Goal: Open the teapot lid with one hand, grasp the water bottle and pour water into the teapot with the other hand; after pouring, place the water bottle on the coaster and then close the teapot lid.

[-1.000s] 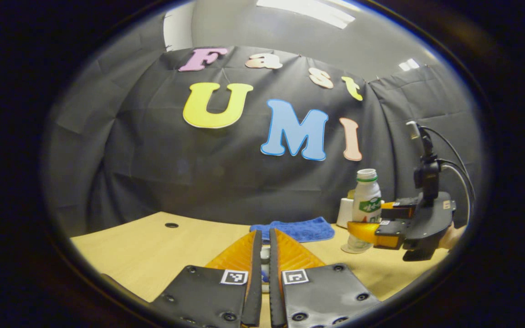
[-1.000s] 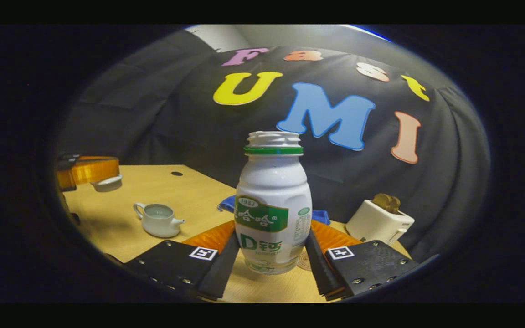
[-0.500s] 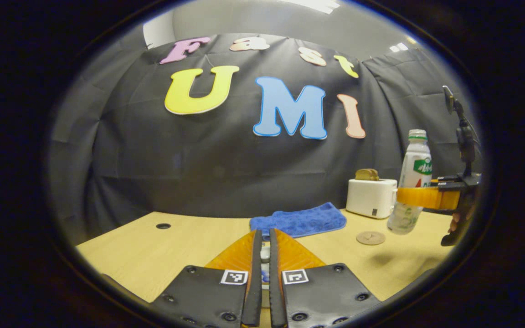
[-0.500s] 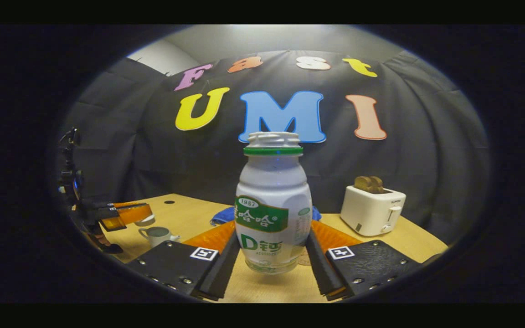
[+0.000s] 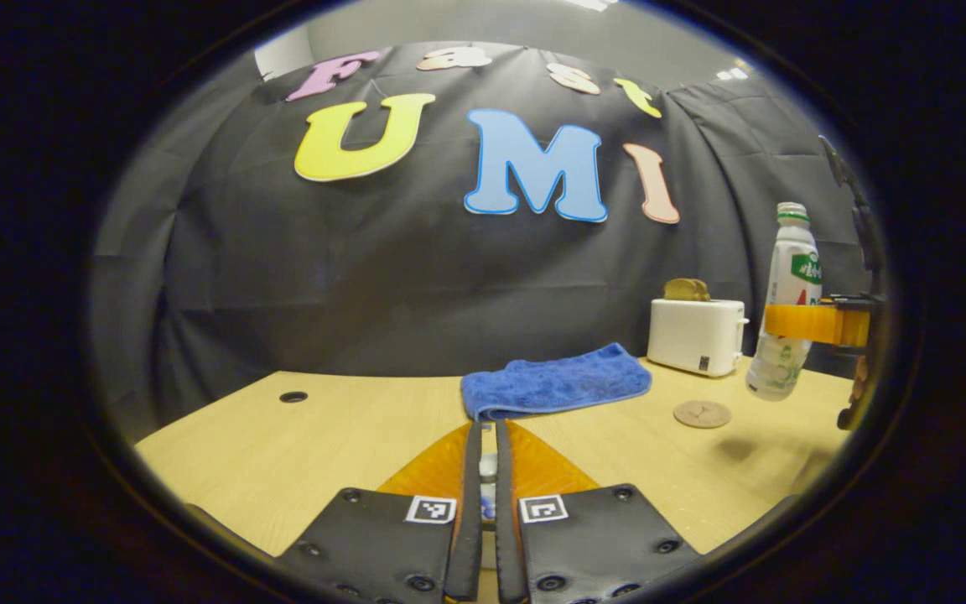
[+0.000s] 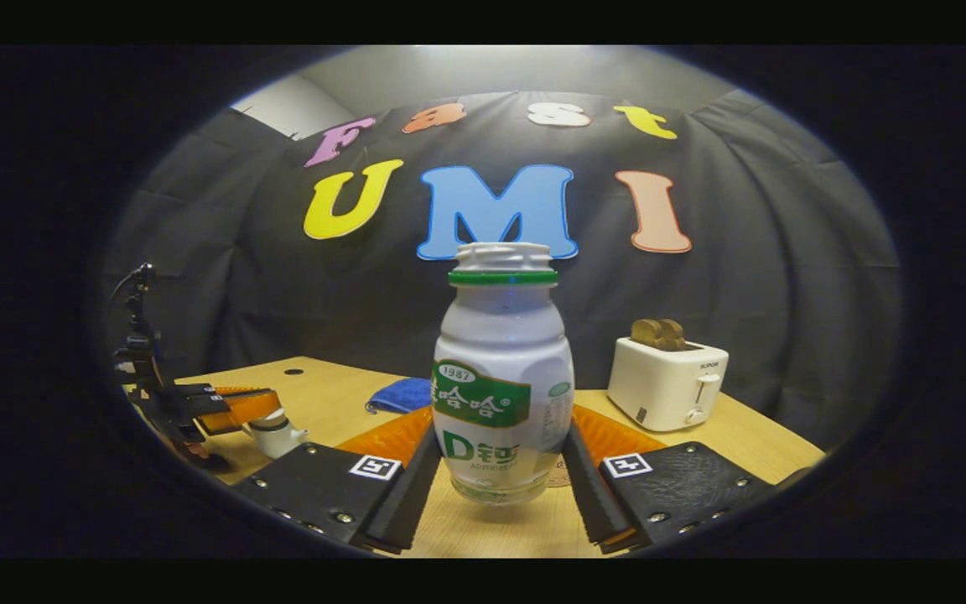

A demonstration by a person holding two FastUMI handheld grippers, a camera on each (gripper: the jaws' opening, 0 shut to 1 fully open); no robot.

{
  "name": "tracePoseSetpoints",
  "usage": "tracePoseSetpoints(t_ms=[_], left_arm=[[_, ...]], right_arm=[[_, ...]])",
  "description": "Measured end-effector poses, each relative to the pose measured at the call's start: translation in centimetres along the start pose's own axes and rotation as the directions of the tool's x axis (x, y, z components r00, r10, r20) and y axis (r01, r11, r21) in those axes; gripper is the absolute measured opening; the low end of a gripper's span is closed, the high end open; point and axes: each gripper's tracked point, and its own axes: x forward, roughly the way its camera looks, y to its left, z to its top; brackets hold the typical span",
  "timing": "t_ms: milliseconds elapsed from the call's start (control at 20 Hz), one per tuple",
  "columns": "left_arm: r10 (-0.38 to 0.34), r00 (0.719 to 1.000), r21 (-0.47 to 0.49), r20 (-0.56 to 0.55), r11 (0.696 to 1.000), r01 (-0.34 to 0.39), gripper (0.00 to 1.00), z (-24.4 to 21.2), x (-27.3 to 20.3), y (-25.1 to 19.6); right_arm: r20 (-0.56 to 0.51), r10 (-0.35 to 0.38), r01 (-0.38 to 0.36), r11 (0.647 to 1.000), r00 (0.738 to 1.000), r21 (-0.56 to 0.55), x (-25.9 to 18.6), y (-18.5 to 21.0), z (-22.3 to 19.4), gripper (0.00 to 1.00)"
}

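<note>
A white bottle (image 6: 502, 377) with a green label and no cap stands upright between the fingers of my right gripper (image 6: 502, 436), which is shut on it. In the left gripper view the bottle (image 5: 785, 310) hangs a little above the table, just right of the round coaster (image 5: 702, 413). My left gripper (image 5: 487, 429) is shut on a small white lid knob (image 5: 488, 466). In the right gripper view the left gripper (image 6: 236, 407) holds the lid right on top of the white teapot (image 6: 280, 436) at the far left.
A blue cloth (image 5: 554, 386) lies at the back of the wooden table (image 5: 324, 445). Right of the cloth stands a white toaster (image 5: 695, 335) with toast in it. The table has a cable hole (image 5: 293, 396) at the back left.
The left gripper has come down with the lid from above the open teapot on to it. The right gripper has swung right with the bottle, which is now off the table.
</note>
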Motion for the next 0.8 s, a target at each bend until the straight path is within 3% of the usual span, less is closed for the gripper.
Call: tracePoseSetpoints(t_ms=[50,100,200,350,800], left_arm=[[0.001,1.000,-0.003,0.006,1.000,-0.001,0.14,0.2,0.0,0.1],[-0.004,1.000,-0.006,0.003,1.000,0.004,0.17,0.1,0.1,0.0],[-0.005,1.000,-0.004,0.002,1.000,0.005,0.13,0.0,0.1,-0.2],[-0.004,1.000,-0.004,0.001,1.000,0.004,0.17,0.1,0.0,-0.3],[-0.009,1.000,0.014,-0.026,1.000,0.010,0.15,-0.9,0.4,-0.8]], right_arm=[[-0.003,-0.004,0.004,1.000,1.000,0.002,0.2,-0.1,-0.3,0.73],[-0.008,-0.006,0.006,1.000,1.000,0.001,0.4,-0.2,-0.5,0.73],[-0.022,-0.005,0.005,1.000,1.000,0.004,0.6,-0.1,-0.9,0.73],[-0.028,-0.001,0.001,1.000,1.000,0.005,0.6,0.0,-1.1,0.73],[-0.031,-0.004,0.004,1.000,1.000,-0.020,0.7,0.0,-1.5,0.73]])
